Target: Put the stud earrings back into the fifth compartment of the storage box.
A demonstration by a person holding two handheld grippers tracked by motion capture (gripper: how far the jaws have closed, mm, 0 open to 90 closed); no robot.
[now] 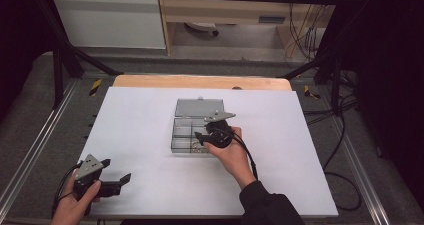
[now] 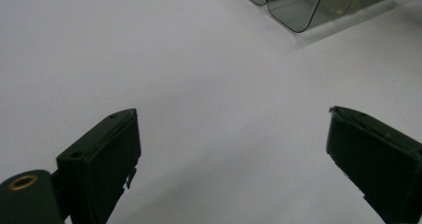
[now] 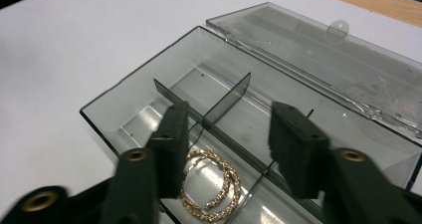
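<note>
With the right gripper (image 3: 226, 134) held parted and empty above the 2 gold hoop earrings (image 3: 211, 189) lying in a near compartment of the clear box (image 3: 119, 97), and the left gripper (image 2: 231, 159) parted idle, a divider could have been struck.

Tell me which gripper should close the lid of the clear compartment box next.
Right. The right gripper hangs over the compartment box, jaws open above the gold hoop earrings, and the open lid lies just beyond it. The left gripper sits far off near the table's front left corner, open and empty.
</note>
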